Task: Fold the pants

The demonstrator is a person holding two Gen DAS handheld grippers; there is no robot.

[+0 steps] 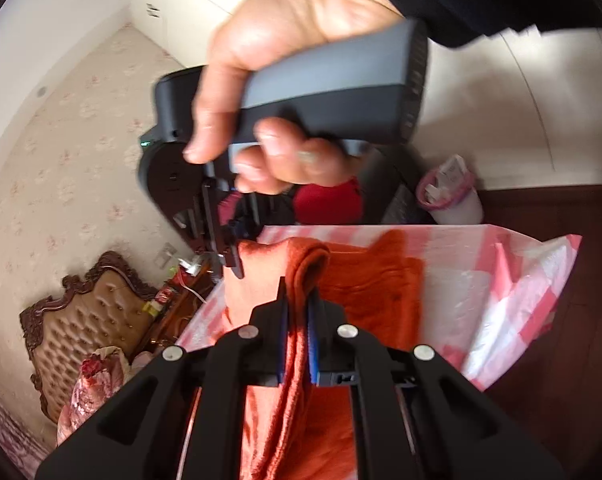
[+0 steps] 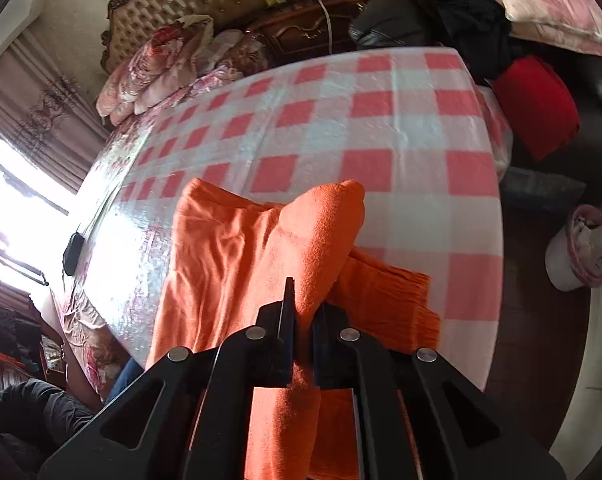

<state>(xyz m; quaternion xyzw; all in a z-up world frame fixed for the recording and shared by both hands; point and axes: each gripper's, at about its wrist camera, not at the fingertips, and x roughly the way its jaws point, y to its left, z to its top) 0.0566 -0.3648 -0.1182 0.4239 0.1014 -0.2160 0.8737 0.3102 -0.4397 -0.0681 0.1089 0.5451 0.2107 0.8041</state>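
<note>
Orange pants (image 2: 237, 248) are lying nearest both cameras, spreading over the near part of the red-and-white checked table (image 2: 381, 128) and draping off its near edge. Both claws are clenching bunched folds of them: the left claw (image 1: 298, 300) is pinching 1 ridge, and the right claw (image 2: 301, 304) is gripping another. I judge the cloth to be soft, light and floppy, so taking hold at a hem or waistband corner suits it best. Beyond the pants the checked surface is lying bare, giving room to fold, though the person's right hand (image 1: 285, 92) is crowding the left side.
</note>
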